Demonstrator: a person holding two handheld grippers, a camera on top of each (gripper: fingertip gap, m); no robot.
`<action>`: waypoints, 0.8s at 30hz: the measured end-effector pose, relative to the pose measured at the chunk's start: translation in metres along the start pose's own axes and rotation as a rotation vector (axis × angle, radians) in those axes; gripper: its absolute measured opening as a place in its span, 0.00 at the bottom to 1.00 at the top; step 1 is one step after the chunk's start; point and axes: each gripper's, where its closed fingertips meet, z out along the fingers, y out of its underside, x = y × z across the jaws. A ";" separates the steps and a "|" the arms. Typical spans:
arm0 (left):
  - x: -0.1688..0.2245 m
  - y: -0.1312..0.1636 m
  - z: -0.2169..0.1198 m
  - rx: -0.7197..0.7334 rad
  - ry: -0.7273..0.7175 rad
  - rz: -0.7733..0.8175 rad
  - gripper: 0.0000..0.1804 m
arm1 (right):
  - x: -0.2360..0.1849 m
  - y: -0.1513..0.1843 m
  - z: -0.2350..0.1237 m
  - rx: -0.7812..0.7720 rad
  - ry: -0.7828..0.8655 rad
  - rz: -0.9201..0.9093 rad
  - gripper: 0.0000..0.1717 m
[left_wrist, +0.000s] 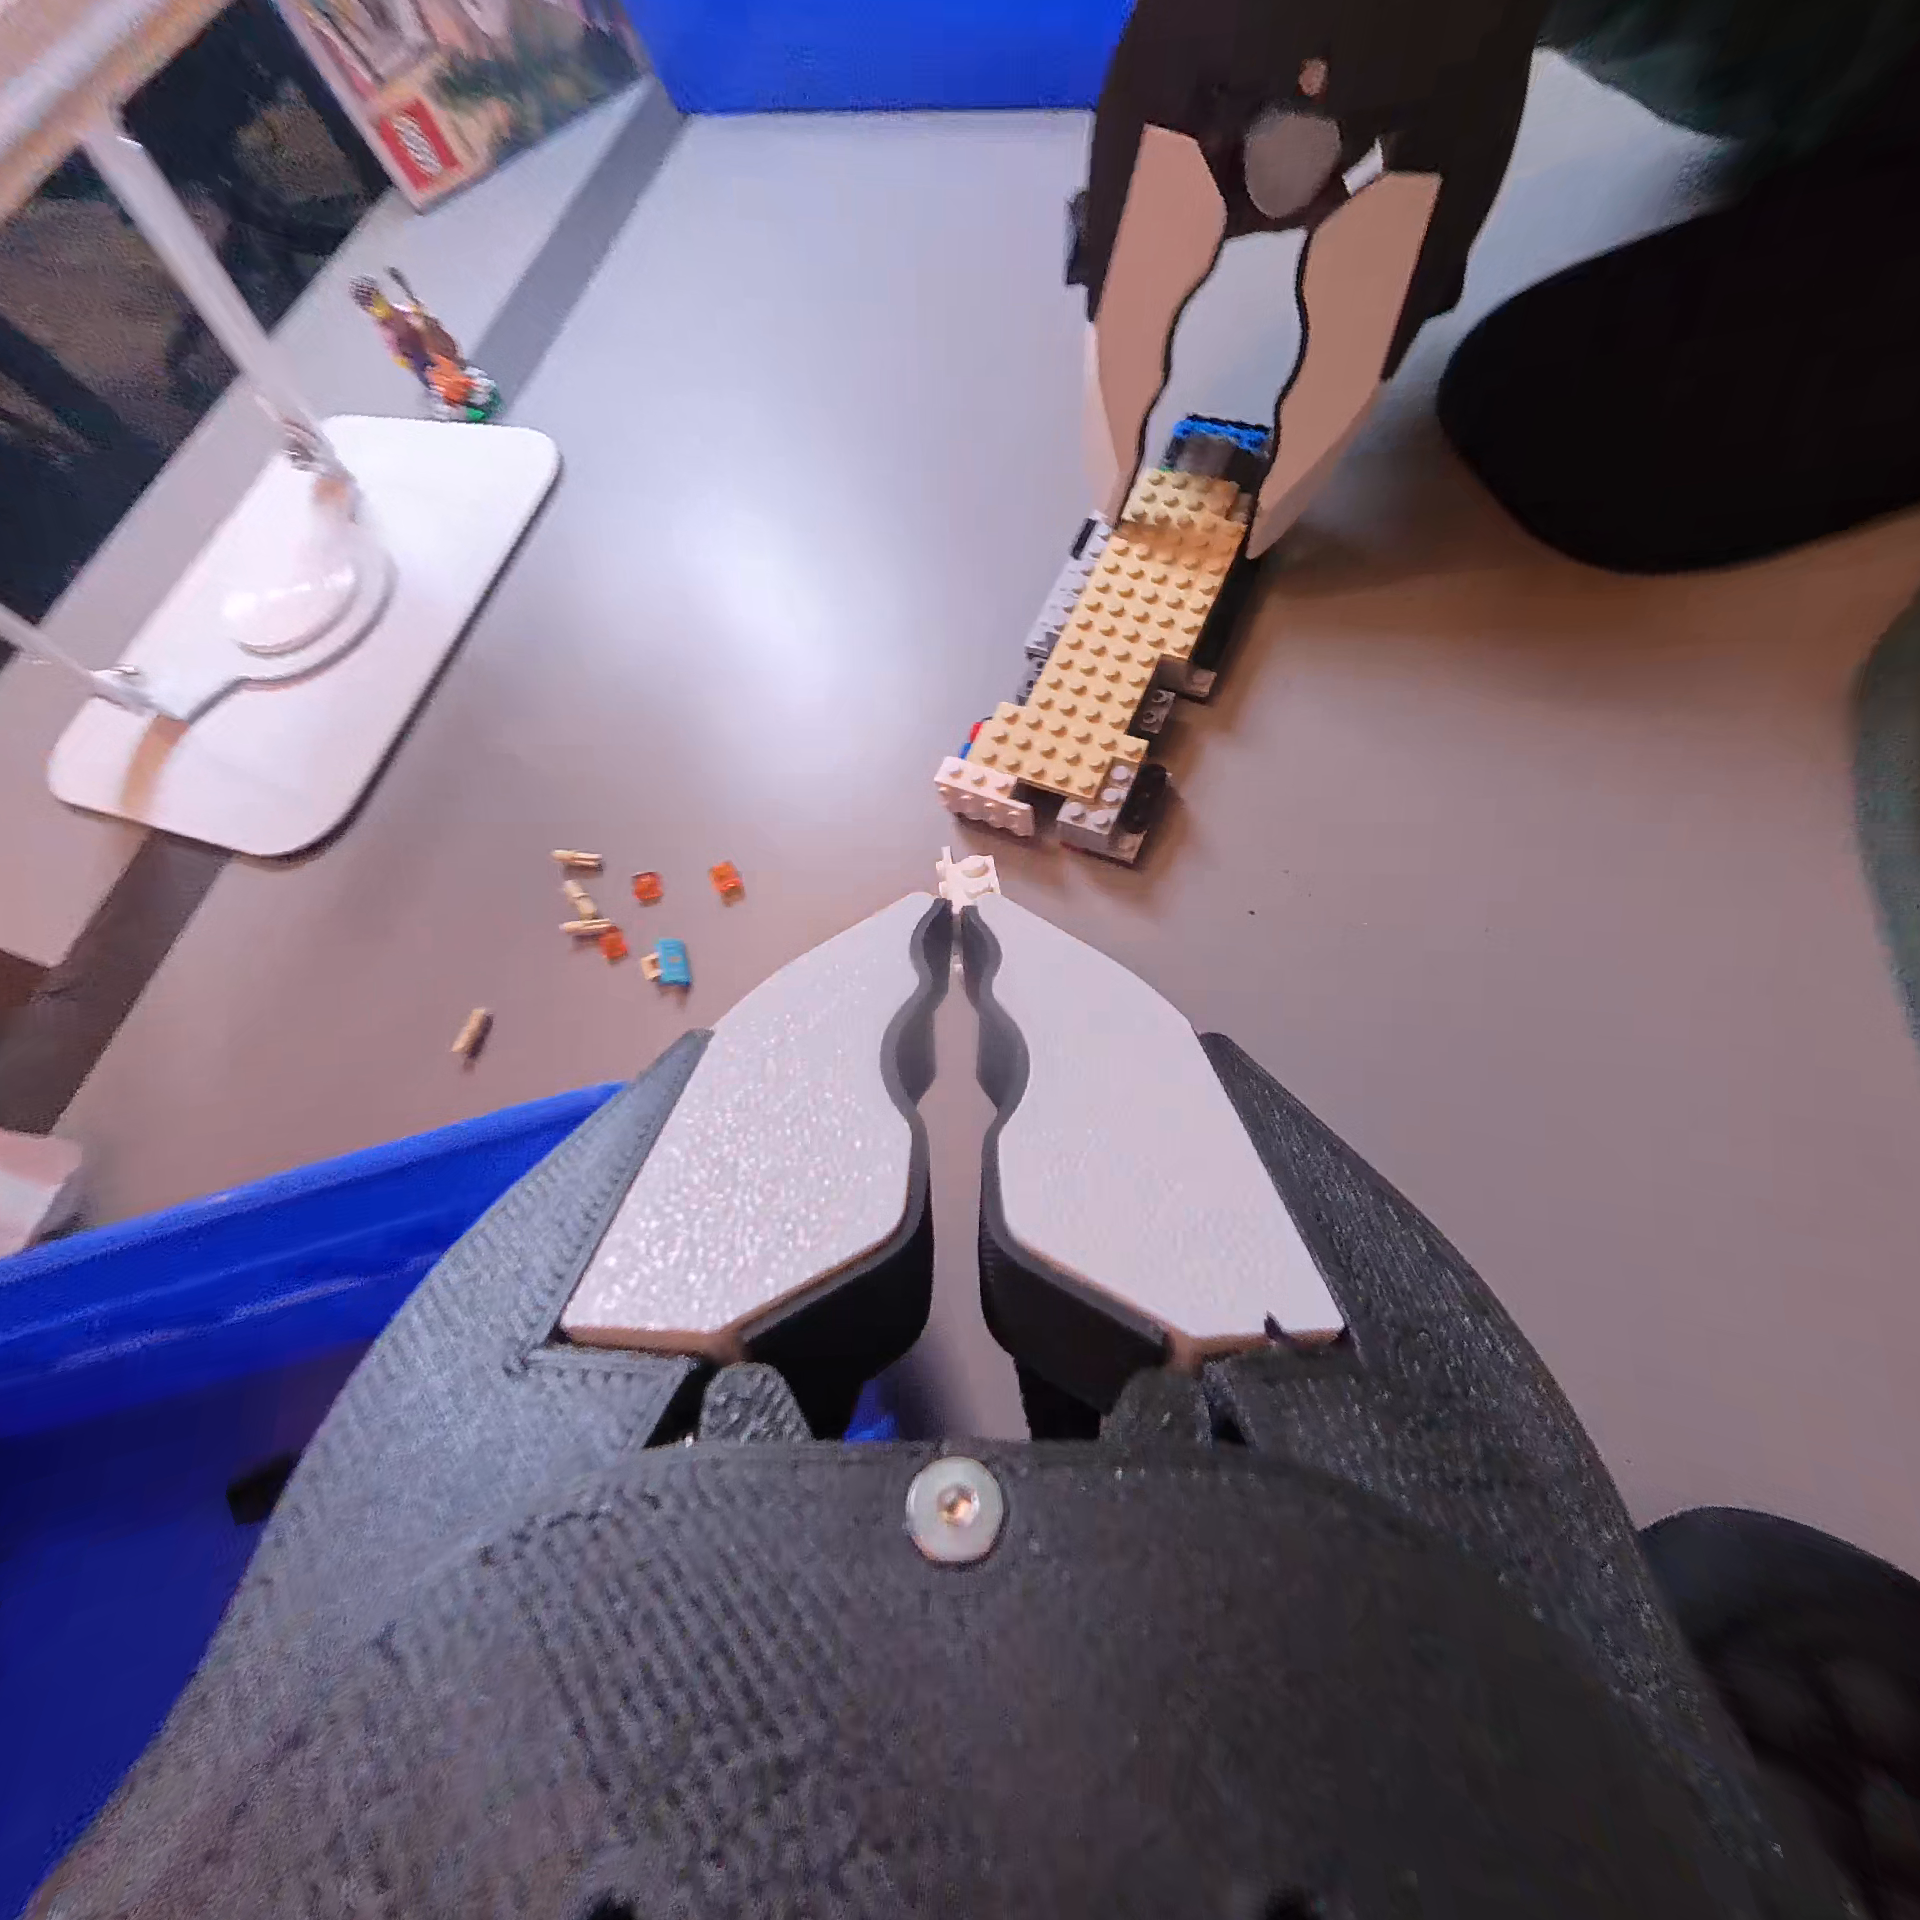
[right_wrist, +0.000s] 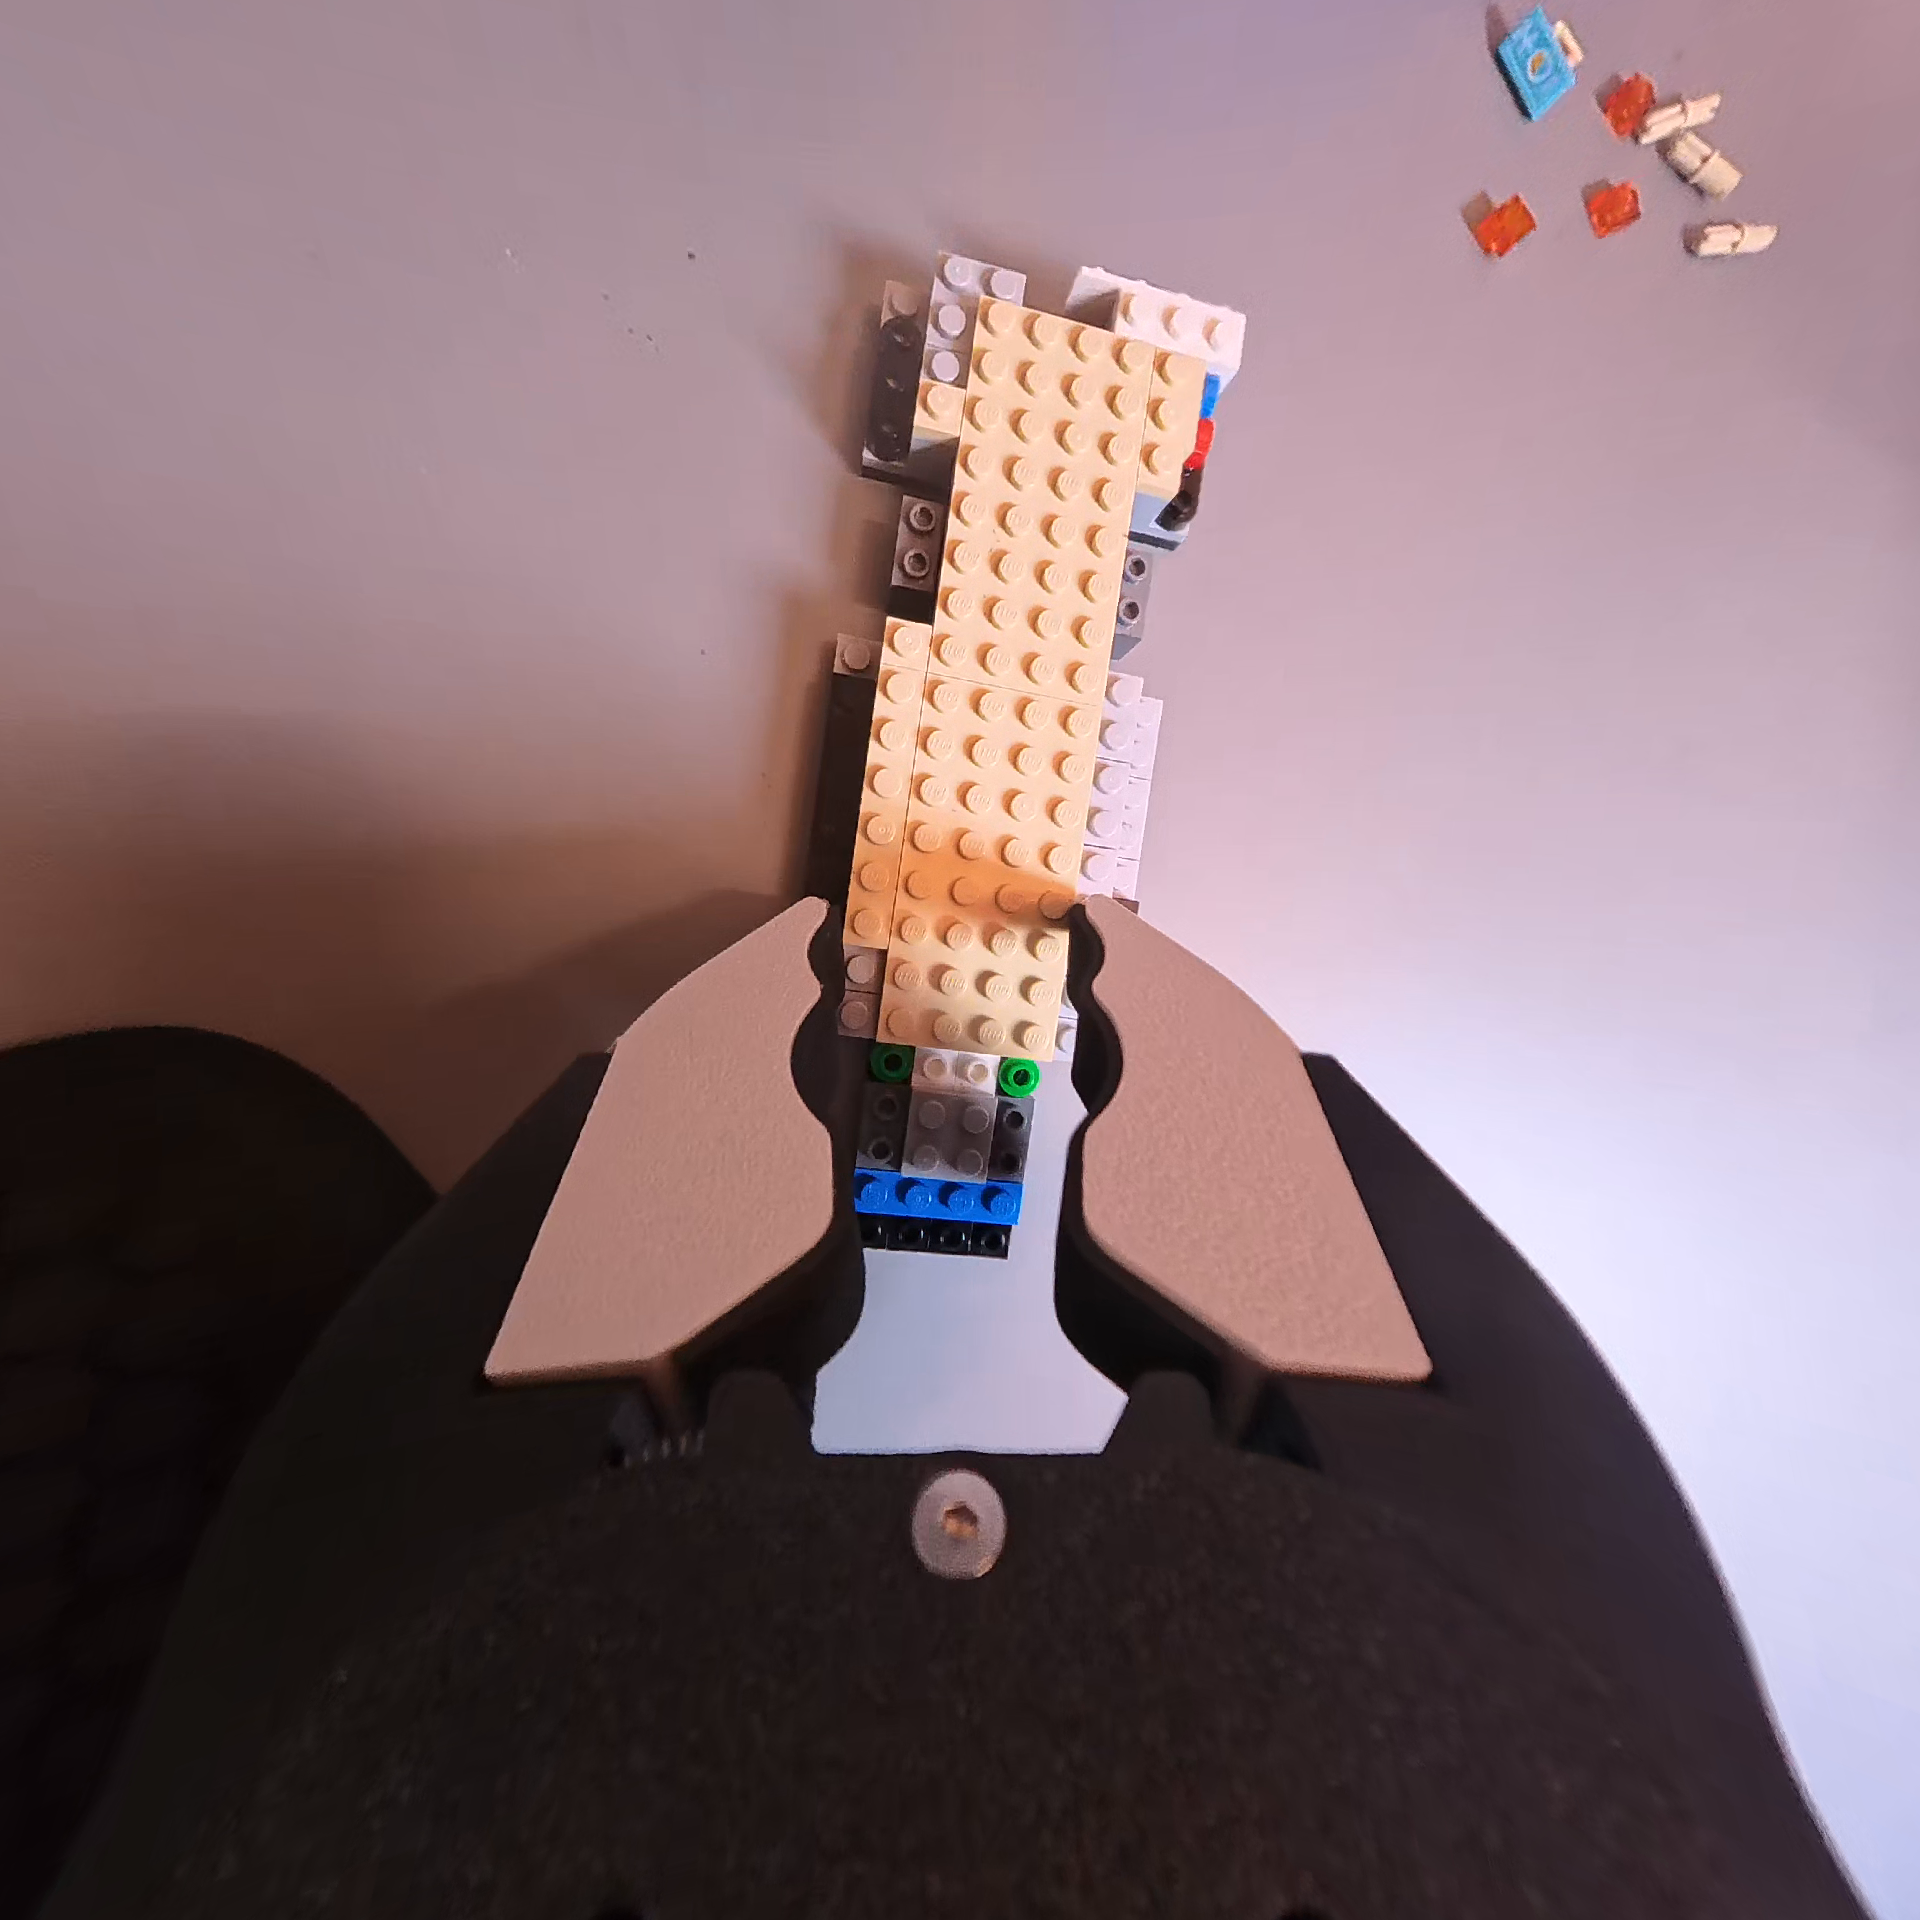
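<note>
The small white brick piece (left_wrist: 966, 881) is pinched at the very tips of the left gripper (left_wrist: 957, 914), whose jaws are closed on it, just above the grey table (left_wrist: 790, 582). To the left of this gripper lie loose little parts (left_wrist: 623, 920): tan pins, orange transparent tiles and one light blue tile. Further left stands a white lamp base (left_wrist: 312, 634), and a blue bin (left_wrist: 208, 1288) is at the near left edge. To the right, near the white piece, lies the long brick model (right_wrist: 1023, 665) with a tan studded top. The right gripper (right_wrist: 951, 961) has its jaws around the model's near end, both pads against its sides.
</note>
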 end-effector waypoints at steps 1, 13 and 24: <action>-0.008 -0.001 -0.009 0.017 -0.028 -0.012 0.01 | 0.002 0.002 -0.001 -0.004 0.008 0.003 0.24; -0.073 0.065 -0.049 -0.222 -0.310 -0.098 0.09 | 0.012 -0.002 -0.015 0.052 0.070 0.050 0.29; 0.018 -0.008 0.017 0.010 0.030 0.023 0.16 | 0.011 -0.002 0.014 -0.057 0.048 0.063 0.35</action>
